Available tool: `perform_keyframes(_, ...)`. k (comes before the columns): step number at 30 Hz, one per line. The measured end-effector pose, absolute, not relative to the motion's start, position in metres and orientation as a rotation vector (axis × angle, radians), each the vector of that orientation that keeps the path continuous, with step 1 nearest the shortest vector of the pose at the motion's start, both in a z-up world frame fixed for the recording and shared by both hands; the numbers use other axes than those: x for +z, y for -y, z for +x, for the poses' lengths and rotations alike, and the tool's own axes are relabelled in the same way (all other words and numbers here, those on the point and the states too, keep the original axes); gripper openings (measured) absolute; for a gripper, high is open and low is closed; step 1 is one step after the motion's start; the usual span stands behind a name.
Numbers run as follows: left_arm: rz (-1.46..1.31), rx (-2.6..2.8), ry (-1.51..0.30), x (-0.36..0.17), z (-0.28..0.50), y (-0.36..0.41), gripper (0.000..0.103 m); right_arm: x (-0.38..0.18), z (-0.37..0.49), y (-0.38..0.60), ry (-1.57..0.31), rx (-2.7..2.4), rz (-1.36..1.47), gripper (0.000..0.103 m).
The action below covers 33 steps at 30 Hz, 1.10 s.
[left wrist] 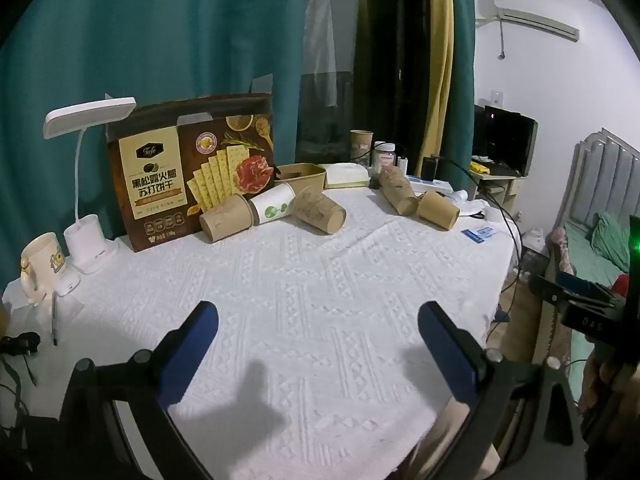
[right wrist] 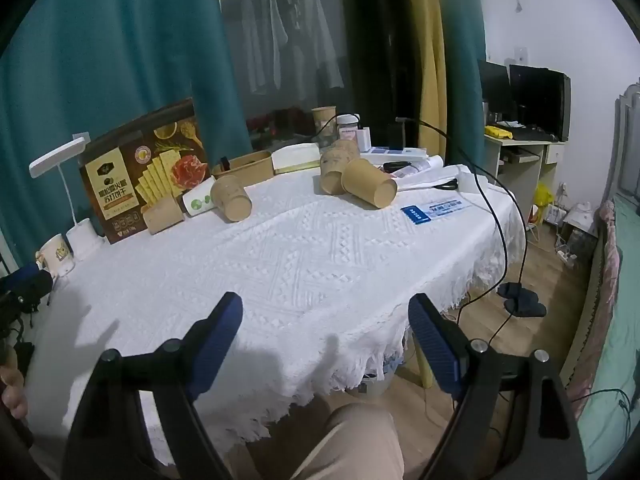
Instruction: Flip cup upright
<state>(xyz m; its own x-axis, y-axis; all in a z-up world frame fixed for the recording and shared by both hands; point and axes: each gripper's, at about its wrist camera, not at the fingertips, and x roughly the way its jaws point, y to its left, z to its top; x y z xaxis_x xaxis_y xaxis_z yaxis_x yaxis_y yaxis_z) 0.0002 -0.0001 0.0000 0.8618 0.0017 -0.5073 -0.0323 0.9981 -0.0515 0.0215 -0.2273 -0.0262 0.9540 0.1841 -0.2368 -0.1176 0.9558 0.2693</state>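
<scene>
Lying on their sides along the table's far edge, five paper cups wait: brown cup point(left wrist: 318, 210) beside a white cup point(left wrist: 273, 203), others near the cracker box point(left wrist: 192, 168). Thin, tapered walls would likely crush or roll under a hard pinch; the knitted tablecloth point(left wrist: 320, 300) could snag a rim. Left gripper point(left wrist: 318, 344) and right gripper point(right wrist: 326, 340) hover spread wide, empty.

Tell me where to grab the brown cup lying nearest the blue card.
Grip the brown cup across its side wall near the open rim, coming from above with the right gripper. It lies on its side, mouth facing you, so the round wall sits exposed.
</scene>
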Motion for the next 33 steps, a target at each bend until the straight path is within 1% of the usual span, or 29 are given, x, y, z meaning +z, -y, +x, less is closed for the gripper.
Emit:
perform_keyframes(15, -0.04, 0.016, -0.521, 0.011, 0.0, 0.009, 0.1, -0.022, 0.016, 0.236, -0.257, 0.15, 0.258, 0.083)
perform_keyframes(33, -0.042, 0.014, -0.511, 0.009, 0.003, 0.008, 0.1, -0.023, 0.017, 0.239, -0.257, 0.142, 0.264, 0.083)
